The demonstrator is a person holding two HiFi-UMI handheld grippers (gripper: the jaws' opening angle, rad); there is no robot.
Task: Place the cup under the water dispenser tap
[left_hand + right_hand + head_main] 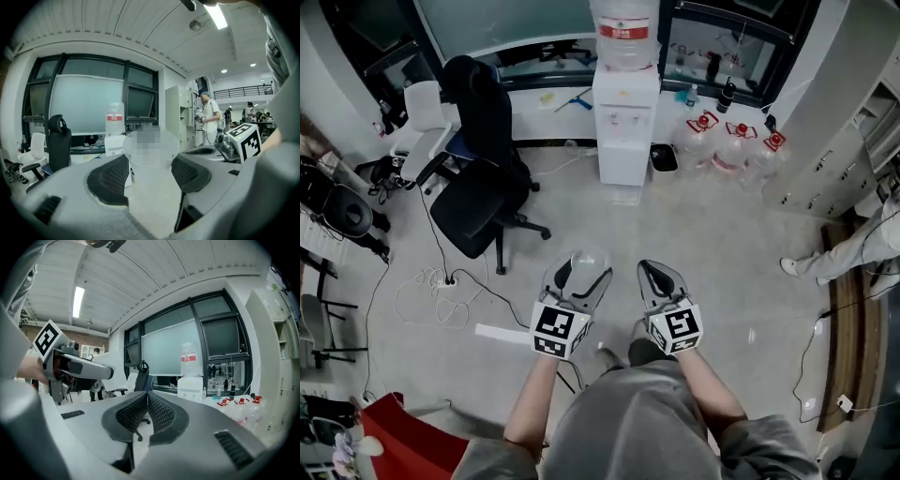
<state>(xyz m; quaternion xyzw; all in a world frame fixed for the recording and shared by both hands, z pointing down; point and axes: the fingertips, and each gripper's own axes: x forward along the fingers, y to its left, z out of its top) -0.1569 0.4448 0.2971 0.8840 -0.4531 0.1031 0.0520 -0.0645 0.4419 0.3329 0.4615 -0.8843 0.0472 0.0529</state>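
A clear plastic cup sits upright between the jaws of my left gripper, which is shut on it at a wide spread. In the left gripper view the cup stands between the two black pads, its top hidden by a mosaic patch. My right gripper hangs beside the left one, shut and empty; its pads meet. The white water dispenser, with a large bottle on top, stands well ahead by the window wall, also seen small in both gripper views.
A black office chair stands to the left of the way to the dispenser. Several spare water bottles sit to its right. Cables lie on the floor at left. A person's leg and cabinets are at right.
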